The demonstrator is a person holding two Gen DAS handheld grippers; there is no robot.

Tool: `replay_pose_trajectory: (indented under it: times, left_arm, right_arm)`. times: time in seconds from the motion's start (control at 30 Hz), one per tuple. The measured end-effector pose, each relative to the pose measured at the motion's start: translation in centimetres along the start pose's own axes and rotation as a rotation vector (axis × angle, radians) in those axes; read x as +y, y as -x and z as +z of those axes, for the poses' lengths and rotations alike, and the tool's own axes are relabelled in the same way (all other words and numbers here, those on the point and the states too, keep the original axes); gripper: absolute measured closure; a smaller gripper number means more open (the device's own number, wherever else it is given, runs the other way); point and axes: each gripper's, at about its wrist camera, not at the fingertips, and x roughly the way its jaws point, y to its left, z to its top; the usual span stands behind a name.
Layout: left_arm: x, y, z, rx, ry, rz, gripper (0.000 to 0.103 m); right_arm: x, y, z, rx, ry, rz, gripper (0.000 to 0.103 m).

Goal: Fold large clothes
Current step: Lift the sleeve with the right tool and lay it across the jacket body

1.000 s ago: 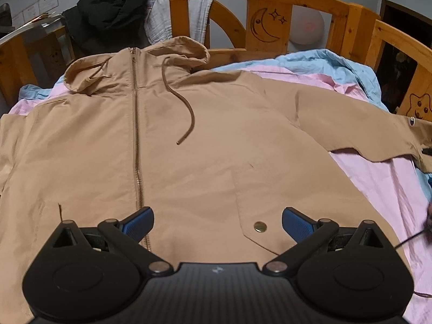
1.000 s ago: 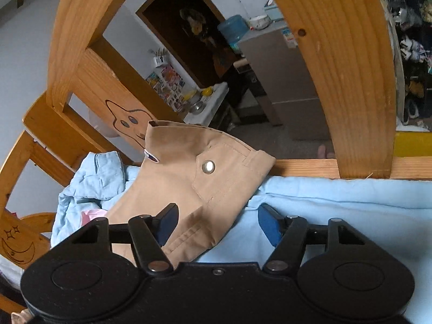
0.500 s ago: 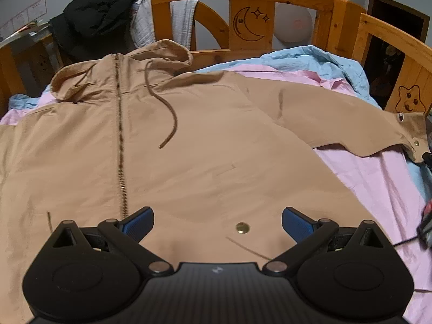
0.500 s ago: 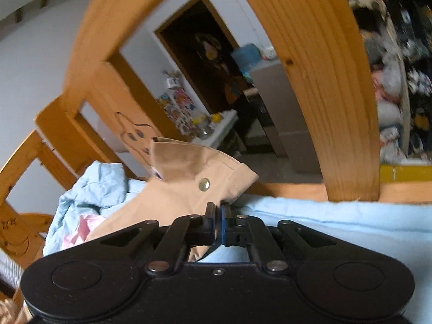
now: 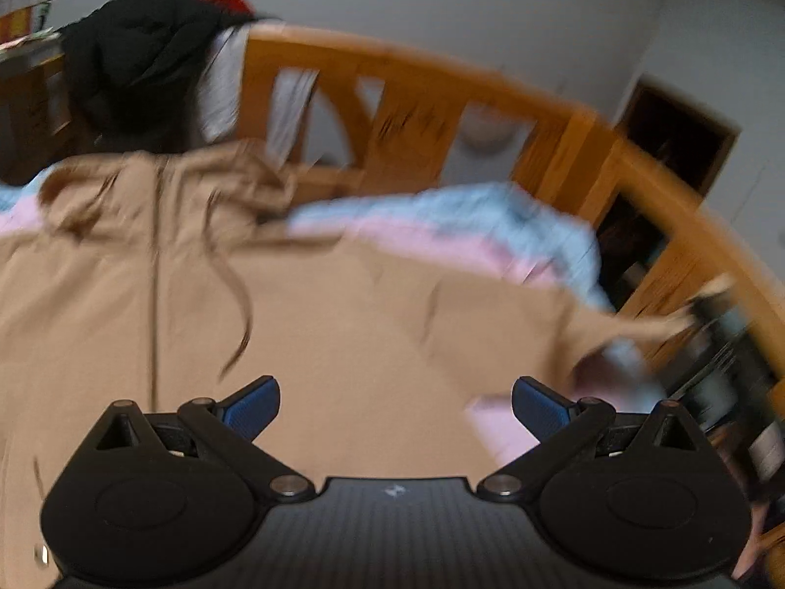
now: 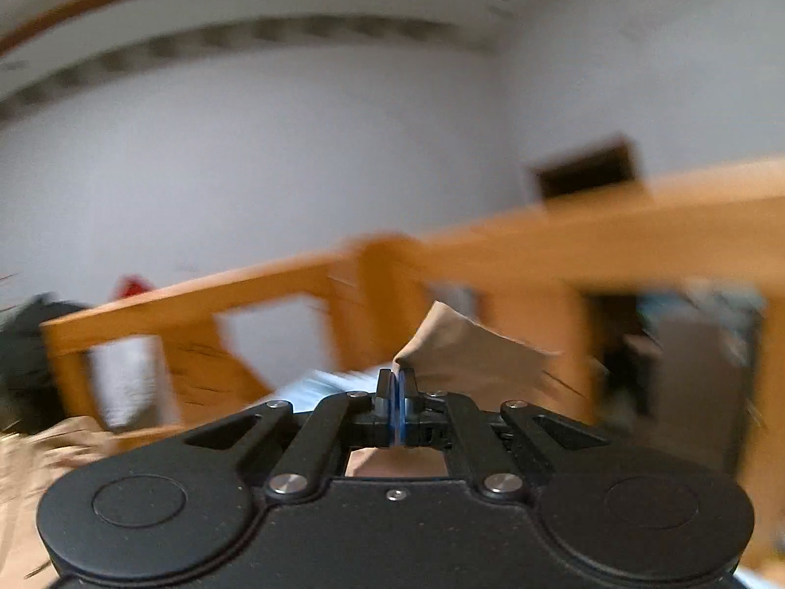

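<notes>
A tan hooded jacket (image 5: 319,324) lies spread front-up on the bed, its zip running down the left and its hood toward the headboard. My left gripper (image 5: 395,405) hovers open over the jacket's lower front with nothing between its blue pads. In the left wrist view the jacket's right sleeve (image 5: 633,326) stretches off to the right and lifts off the bedding. My right gripper (image 6: 396,390) is shut on the tan sleeve cuff (image 6: 471,351), which sticks up just past the fingertips. Both views are blurred by motion.
A wooden headboard (image 5: 422,93) and side rail (image 5: 711,245) fence the bed. Pink and light blue bedding (image 5: 466,230) lies under the jacket. Dark clothes (image 5: 132,49) are piled at the back left. A dark doorway (image 5: 682,132) opens behind the rail.
My right gripper closed on the sleeve cuff, then lifted and rolled with it, so its view now faces the headboard. My left gripper rose and tilted up, and the sleeve end lifted.
</notes>
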Motion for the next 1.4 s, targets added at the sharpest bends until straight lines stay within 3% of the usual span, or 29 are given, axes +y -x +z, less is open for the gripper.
replay_pose_trajectory:
  times: [0.1, 0.3, 0.47, 0.57, 0.63, 0.7, 0.8, 0.83, 0.87, 0.9, 0.93, 1.0, 1.07, 1.13, 1.2, 1.3, 1.4]
  left_arm:
    - [0.7, 1.5, 3.2, -0.061, 0.029, -0.127, 0.001]
    - [1.2, -0.3, 7.9, 0.008, 0.065, -0.319, 0.001]
    - [2.4, -4.1, 7.6, 0.109, 0.203, -0.436, 0.001]
    - [3.6, -5.6, 6.3, 0.135, 0.304, -0.441, 0.001]
    - [4.1, -6.4, 5.6, 0.154, 0.314, -0.405, 0.001]
    - [4.4, -7.2, 5.1, 0.189, 0.303, -0.284, 0.007]
    - [4.8, -7.8, 4.7, 0.248, 0.293, -0.158, 0.042]
    - [5.1, -8.3, 4.3, 0.257, 0.295, -0.121, 0.066]
    - [5.4, -8.5, 4.0, 0.268, 0.297, -0.089, 0.08]
    - [5.6, -8.5, 3.8, 0.269, 0.293, -0.078, 0.092]
    - [5.9, -8.2, 3.7, 0.251, 0.281, -0.072, 0.097]
    - [5.4, -7.1, 3.8, 0.182, 0.218, -0.059, 0.1]
    - [4.8, -5.1, 4.2, 0.1, 0.132, -0.055, 0.1]
    - [4.8, -3.0, 4.4, 0.008, 0.049, -0.052, 0.1]
    - [5.8, -1.4, 4.0, -0.049, -0.002, -0.022, 0.1]
    - [8.5, -0.1, 2.2, -0.058, 0.01, 0.048, 0.1]
    - [12.2, -1.3, -0.6, -0.008, 0.046, 0.142, 0.1]
  right_arm:
    - [3.6, 1.6, 1.4, -0.062, 0.109, 0.167, 0.103]
    - [9.3, 4.5, 1.4, -0.134, 0.281, 0.424, 0.103]
    - [12.3, 6.0, -0.6, -0.098, 0.332, 0.55, 0.103]
    - [13.2, 6.6, -2.3, -0.061, 0.365, 0.601, 0.103]
    - [13.4, 7.1, -3.1, -0.046, 0.389, 0.622, 0.103]
    - [13.7, 7.5, -3.5, -0.041, 0.422, 0.645, 0.103]
    - [13.9, 8.3, -3.7, -0.047, 0.462, 0.665, 0.103]
    - [14.1, 8.3, -3.9, -0.048, 0.472, 0.668, 0.103]
    - [14.2, 8.4, -4.1, -0.046, 0.483, 0.673, 0.103]
    - [14.4, 8.6, -4.5, -0.045, 0.493, 0.677, 0.103]
    - [14.5, 8.7, -4.6, -0.046, 0.507, 0.679, 0.103]
    - [14.7, 9.1, -5.1, -0.048, 0.534, 0.691, 0.101]
    - [14.7, 9.4, -5.4, -0.06, 0.551, 0.703, 0.087]
    - [14.3, 9.4, -5.3, -0.076, 0.565, 0.705, 0.062]
    - [13.5, 8.9, -4.9, -0.078, 0.548, 0.691, 0.047]
    - [11.7, 6.6, -4.0, -0.021, 0.464, 0.62, 0.034]
    - [9.8, 3.0, -3.4, 0.093, 0.356, 0.534, 0.027]
